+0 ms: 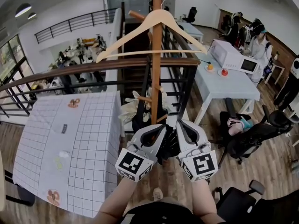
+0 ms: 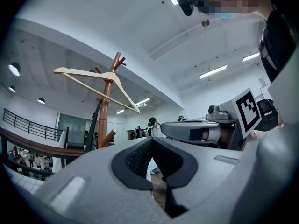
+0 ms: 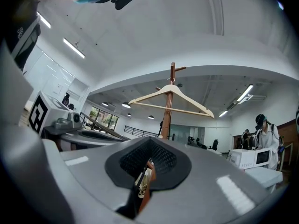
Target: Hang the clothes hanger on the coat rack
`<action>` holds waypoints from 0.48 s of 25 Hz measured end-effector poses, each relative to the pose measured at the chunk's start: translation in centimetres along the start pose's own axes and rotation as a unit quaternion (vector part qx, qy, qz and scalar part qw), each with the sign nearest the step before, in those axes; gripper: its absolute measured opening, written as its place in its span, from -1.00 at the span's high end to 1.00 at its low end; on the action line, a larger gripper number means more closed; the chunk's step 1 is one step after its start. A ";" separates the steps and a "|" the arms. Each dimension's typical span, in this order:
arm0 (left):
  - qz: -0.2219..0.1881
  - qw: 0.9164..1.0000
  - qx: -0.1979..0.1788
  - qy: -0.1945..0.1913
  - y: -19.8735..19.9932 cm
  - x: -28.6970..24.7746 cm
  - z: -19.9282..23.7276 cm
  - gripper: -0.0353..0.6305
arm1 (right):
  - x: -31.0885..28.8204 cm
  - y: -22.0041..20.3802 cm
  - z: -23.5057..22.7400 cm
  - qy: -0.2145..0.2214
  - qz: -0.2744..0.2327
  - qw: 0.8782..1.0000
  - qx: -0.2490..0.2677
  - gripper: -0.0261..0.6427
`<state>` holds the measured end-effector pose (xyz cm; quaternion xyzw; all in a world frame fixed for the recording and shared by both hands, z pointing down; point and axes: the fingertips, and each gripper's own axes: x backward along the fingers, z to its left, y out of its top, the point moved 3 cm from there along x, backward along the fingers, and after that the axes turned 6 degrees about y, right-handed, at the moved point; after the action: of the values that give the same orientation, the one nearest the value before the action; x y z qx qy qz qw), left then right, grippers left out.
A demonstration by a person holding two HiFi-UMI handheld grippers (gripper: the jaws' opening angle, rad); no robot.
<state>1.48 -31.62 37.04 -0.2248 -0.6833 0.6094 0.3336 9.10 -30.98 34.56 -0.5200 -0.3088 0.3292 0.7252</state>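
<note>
A pale wooden clothes hanger [image 1: 135, 30] hangs by its hook from a peg near the top of the brown wooden coat rack [image 1: 156, 87]. Neither gripper touches it. My left gripper [image 1: 152, 135] and right gripper [image 1: 185, 130] sit side by side well below the hanger, close to the pole's lower part. Both are shut with nothing between the jaws. The left gripper view shows the hanger [image 2: 84, 72] high on the rack [image 2: 103, 120], above my shut left gripper [image 2: 152, 141]. From the right gripper view, the hanger [image 3: 149, 95] hangs across the rack [image 3: 168, 120], far above my shut right gripper [image 3: 149, 141].
A table with a grid-patterned cloth [image 1: 93, 139] stands at the left. A brown railing [image 1: 93, 69] runs behind the rack. Clothes [image 1: 135, 108] hang low on the pole. At the right are a white table [image 1: 224, 87] with a white appliance [image 1: 231, 56], black office chairs [image 1: 252, 136] and people.
</note>
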 end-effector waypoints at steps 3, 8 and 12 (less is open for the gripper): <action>0.002 1.000 0.005 0.001 -0.6 0.0 -0.2 0.89 | 0.2 -0.5 -0.2 0.000 0.004 1.000 -0.003 0.93; 0.001 1.000 0.007 0.003 -0.4 -0.6 -0.3 0.89 | 0.4 -0.2 -0.7 0.002 0.001 1.000 0.002 0.93; -0.007 1.000 0.002 -0.001 0.2 -1.2 -0.6 0.89 | 0.3 0.0 -0.7 0.007 -0.002 1.000 0.005 0.93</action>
<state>2.71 -32.03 36.63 -0.2193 -0.6840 0.6083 0.3376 9.79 -31.13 34.40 -0.5177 -0.3030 0.3257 0.7309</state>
